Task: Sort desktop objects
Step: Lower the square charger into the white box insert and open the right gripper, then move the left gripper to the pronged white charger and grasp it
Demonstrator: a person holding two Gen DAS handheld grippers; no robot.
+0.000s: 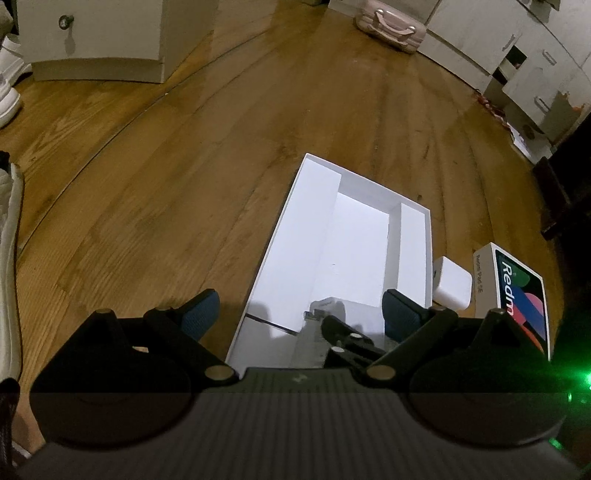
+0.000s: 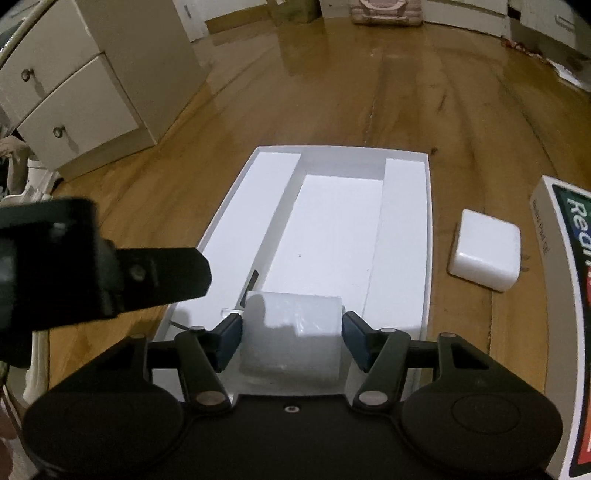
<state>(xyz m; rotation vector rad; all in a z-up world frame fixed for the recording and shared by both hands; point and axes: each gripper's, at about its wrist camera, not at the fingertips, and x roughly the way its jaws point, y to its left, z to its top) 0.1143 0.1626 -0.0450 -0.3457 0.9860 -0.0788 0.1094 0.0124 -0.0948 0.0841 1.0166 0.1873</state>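
Observation:
An open white box tray (image 1: 295,236) (image 2: 406,229) lies on the wooden floor. My right gripper (image 2: 291,330) is shut on a white plastic-wrapped packet (image 2: 291,332), held over the tray's near end; the packet also shows in the left wrist view (image 1: 332,310). My left gripper (image 1: 301,314) is open and empty, hovering over the tray's near left edge; its finger shows in the right wrist view (image 2: 159,273). A white charger block (image 1: 452,282) (image 2: 485,249) lies on the floor right of the tray. The Redmi Pad box lid (image 1: 517,295) (image 2: 569,295) lies further right.
White drawer cabinets (image 2: 74,96) (image 1: 96,37) stand at the far left. A pink small case (image 1: 391,26) lies at the back. White cupboards (image 1: 524,55) line the far right. White shoes (image 1: 7,85) are at the left edge.

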